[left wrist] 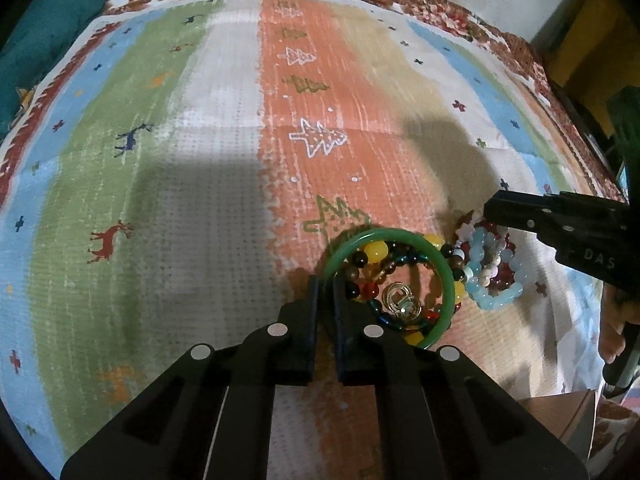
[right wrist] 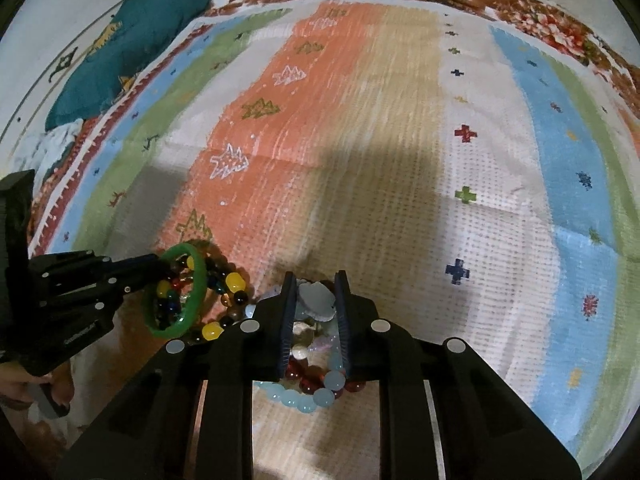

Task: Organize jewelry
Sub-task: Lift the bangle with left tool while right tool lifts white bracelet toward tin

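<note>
Starting at the left, the left gripper (left wrist: pixel 326 284) is pinching the rim of the green bangle (left wrist: pixel 436 264), its fingers (left wrist: pixel 312 300) pressed close on either side of the band at its near-left edge, so that the hoop is being held by one thin point rather than cradled. In the right wrist view the bangle (right wrist: pixel 200 276) is standing tilted up off the striped blanket (right wrist: pixel 400 160), which suggests it is being lifted clear of the pile; a strand of mixed beads (left wrist: pixel 372 256) with big yellow ones and a small gold-coloured piece (left wrist: pixel 400 300) are showing through the ring, lying on the bed beneath or behind it (whether any bead is caught on the bangle I cannot tell). Just to the right of that heap is sitting a second tangle, the pale blue bead bracelet (left wrist: pixel 496 300) bunched with dark red beads and a whitish flower charm. The right gripper (right wrist: pixel 316 292) is working on this one: its fingers (right wrist: pixel 342 312) are set part-way apart, bracketing the grey-white charm (right wrist: pixel 318 300) and the beads below it, apparently closing on the bunch, though firm contact on both sides is hard to confirm. The two piles are nearly touching, so taking one in each gripper looks like a way of pulling them apart without dragging neighbours along. No tray or box for the sorted pieces is clearly in view.
</note>
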`<state>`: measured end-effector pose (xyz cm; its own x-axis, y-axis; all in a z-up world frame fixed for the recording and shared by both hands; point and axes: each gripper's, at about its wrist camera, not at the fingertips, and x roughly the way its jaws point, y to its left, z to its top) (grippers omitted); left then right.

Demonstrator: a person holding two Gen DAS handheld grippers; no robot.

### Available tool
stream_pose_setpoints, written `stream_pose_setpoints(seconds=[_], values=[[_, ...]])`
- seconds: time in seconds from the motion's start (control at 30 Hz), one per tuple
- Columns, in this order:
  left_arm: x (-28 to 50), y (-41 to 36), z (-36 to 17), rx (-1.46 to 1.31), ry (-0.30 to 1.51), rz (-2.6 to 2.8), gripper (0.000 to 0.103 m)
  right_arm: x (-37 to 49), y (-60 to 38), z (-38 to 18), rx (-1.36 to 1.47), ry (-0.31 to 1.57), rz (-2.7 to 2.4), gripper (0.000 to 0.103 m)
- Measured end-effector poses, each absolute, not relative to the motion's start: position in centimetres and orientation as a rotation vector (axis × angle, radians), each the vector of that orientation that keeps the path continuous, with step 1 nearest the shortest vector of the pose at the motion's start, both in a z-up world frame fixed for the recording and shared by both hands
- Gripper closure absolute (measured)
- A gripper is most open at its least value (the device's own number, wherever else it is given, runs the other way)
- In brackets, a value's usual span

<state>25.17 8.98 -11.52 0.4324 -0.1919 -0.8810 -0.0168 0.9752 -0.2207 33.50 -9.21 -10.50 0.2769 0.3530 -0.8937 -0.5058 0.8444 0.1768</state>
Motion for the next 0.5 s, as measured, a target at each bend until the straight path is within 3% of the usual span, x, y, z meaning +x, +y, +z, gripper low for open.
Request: stream_pose_setpoints(seconds=[0.5], values=[[24.0, 8.5, -7.3, -0.219, 1.037, -0.114, 0.097, 30.8, -11.1, -7.2, -0.132, 1.102, 0.540, 0.083]])
